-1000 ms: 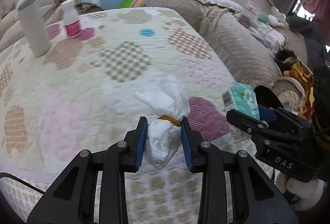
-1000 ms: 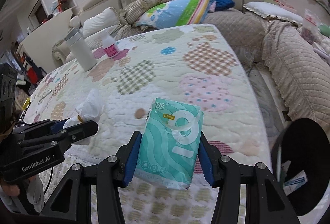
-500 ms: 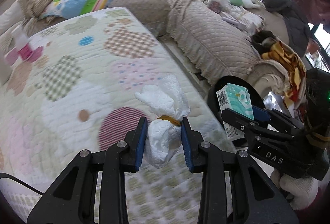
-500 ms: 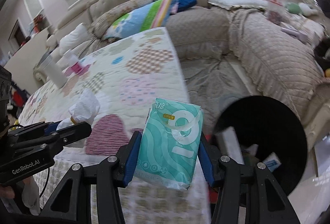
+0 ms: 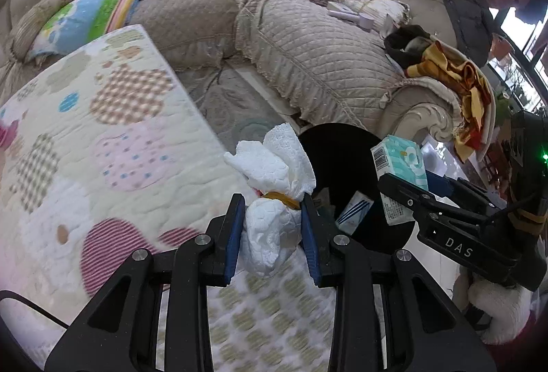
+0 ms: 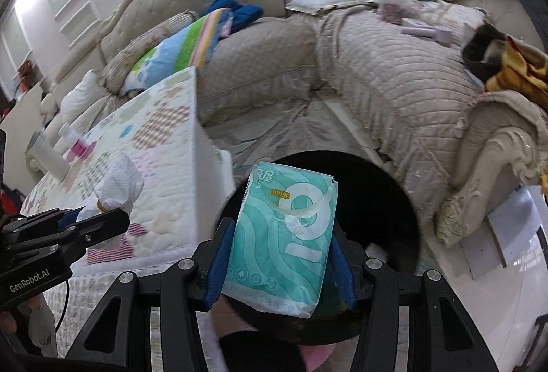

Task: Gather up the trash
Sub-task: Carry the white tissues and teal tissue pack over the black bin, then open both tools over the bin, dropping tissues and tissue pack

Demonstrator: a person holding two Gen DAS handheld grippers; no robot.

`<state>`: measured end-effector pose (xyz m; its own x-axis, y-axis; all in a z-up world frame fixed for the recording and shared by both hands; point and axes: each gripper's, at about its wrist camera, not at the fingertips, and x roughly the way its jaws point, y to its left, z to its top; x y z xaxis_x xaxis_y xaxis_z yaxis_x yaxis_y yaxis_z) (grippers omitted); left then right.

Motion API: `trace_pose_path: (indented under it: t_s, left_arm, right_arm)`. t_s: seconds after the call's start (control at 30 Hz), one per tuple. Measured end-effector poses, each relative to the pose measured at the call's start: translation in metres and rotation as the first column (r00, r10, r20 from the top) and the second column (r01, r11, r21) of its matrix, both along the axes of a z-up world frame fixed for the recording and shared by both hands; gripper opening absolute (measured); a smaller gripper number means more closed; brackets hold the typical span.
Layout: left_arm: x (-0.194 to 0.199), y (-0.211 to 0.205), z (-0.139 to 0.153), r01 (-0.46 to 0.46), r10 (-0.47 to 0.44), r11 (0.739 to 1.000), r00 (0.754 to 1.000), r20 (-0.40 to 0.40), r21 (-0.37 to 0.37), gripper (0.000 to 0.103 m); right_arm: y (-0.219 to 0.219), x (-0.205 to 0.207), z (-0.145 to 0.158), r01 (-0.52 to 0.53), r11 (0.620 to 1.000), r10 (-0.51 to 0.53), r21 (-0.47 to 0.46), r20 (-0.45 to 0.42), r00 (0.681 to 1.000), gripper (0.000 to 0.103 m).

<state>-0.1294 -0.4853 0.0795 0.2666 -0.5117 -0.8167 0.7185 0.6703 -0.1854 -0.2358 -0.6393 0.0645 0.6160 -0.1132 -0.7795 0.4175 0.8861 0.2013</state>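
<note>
My left gripper (image 5: 273, 230) is shut on a white paper towel bundle (image 5: 274, 200) tied with a yellow band, held at the table's right edge beside a round black trash bin (image 5: 346, 152). My right gripper (image 6: 279, 250) is shut on a teal tissue pack (image 6: 284, 235), held over the black bin's (image 6: 387, 194) open mouth. In the left wrist view the right gripper (image 5: 416, 187) and the tissue pack (image 5: 399, 166) sit over the bin's right side. In the right wrist view the left gripper (image 6: 99, 219) with the bundle (image 6: 118, 183) is at the left.
A table with a patchwork quilt (image 5: 102, 139) is at the left, with a white bottle (image 6: 42, 152) and a pink-labelled bottle (image 6: 73, 139) on it. A beige sofa (image 5: 325, 57) with cushions, clothes and small items curves behind the bin. Trash lies inside the bin (image 5: 354, 212).
Both grippers have swung right, off the table toward the black bin, still holding their items. The tissue pack is now over the bin's mouth.
</note>
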Motion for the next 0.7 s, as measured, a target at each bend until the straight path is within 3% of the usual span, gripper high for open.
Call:
trace_pose_path:
  t_s: [0.3,0.7]
  left_arm:
    - [-0.001,-0.040,-0.015,0.040,-0.040,0.999,0.999,-0.033,0.009,0.030]
    - [0.004,-0.059,-0.027,0.045,-0.045,0.999,0.997,-0.057,0.004,0.031]
  right_arm:
    - [-0.032,-0.010,-0.013,0.054,0.998,-0.054,0.029,-0.009,0.999,0.051]
    - [-0.040,-0.008,-0.027,0.071,0.996,-0.069,0.053,-0.030,0.997,0.051]
